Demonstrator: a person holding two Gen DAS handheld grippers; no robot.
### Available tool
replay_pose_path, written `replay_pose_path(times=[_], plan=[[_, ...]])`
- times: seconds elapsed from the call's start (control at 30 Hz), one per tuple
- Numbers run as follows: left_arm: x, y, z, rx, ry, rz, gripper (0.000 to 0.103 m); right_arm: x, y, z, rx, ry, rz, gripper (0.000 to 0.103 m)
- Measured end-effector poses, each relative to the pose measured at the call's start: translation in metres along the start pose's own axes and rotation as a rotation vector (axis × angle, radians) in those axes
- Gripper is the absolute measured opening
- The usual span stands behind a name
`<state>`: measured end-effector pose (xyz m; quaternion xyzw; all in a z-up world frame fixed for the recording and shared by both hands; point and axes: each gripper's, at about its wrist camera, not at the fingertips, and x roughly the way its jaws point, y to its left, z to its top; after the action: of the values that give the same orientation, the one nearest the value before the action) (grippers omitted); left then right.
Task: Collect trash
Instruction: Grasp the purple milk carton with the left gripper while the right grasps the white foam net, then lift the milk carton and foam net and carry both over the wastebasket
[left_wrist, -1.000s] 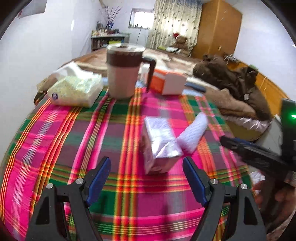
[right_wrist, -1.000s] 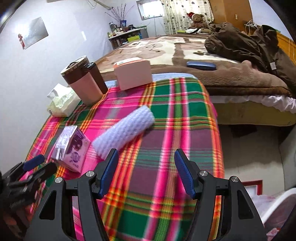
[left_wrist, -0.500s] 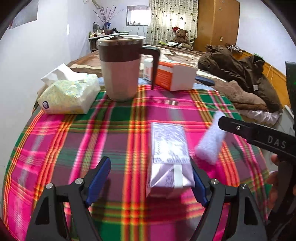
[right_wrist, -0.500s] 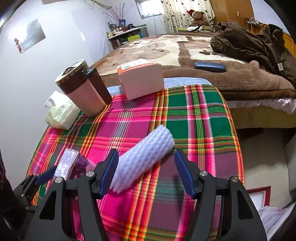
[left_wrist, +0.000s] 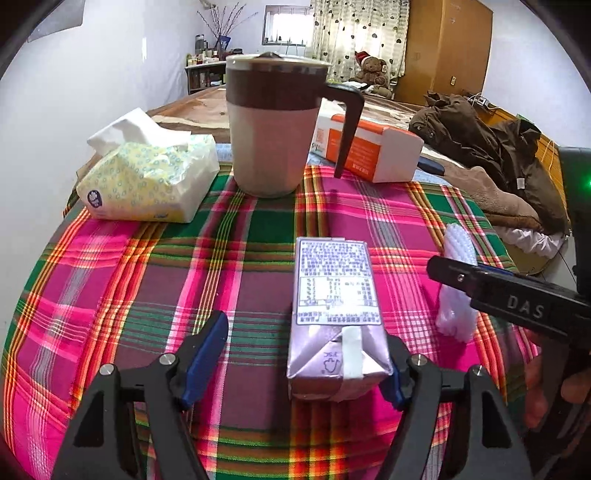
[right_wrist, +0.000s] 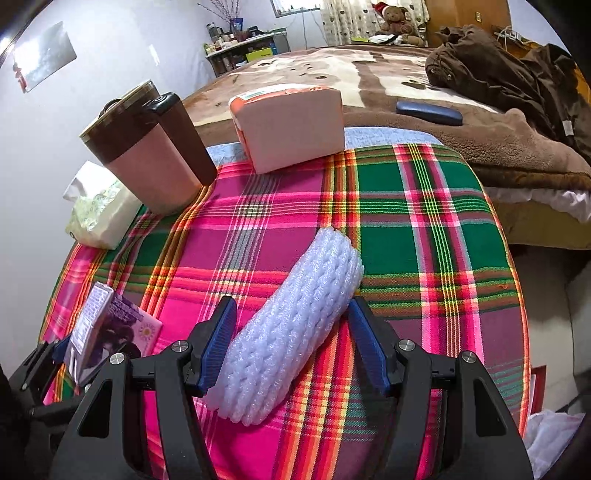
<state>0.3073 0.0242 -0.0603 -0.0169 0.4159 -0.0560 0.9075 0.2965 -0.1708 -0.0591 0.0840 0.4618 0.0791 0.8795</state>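
The carton (left_wrist: 338, 325) hides most of the left gripper's (left_wrist: 303, 360) right pad, so contact there cannot be told; its print is too small to read. The right gripper (right_wrist: 291, 345) covers the roll's (right_wrist: 291, 328) near end, and its arm crosses the roll in the left view. The mug (left_wrist: 275, 129) hides part of the orange box (left_wrist: 373, 149). The carton's lower end is lost behind black gripper parts in the right view.
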Motion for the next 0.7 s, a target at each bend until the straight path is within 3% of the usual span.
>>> replay_pose_path(times=[0.17,0.4,0.5,0.7], plan=[[0.003,0.003,0.0,-0.013,0.011,-0.019,0.073,-0.003,0.005,-0.005,-0.055,-0.009,-0.031,0.064],[0.005,-0.002,0.001,0.01,0.018,-0.021,0.048,-0.008,0.007,-0.011,-0.073,-0.028,-0.021,0.039],[0.004,-0.003,0.001,0.007,0.014,-0.03,0.04,-0.011,0.009,-0.013,-0.086,-0.04,-0.023,0.035],[0.0,-0.003,0.0,0.001,0.011,-0.034,0.04,-0.017,0.013,-0.018,-0.105,-0.061,-0.01,0.026]])
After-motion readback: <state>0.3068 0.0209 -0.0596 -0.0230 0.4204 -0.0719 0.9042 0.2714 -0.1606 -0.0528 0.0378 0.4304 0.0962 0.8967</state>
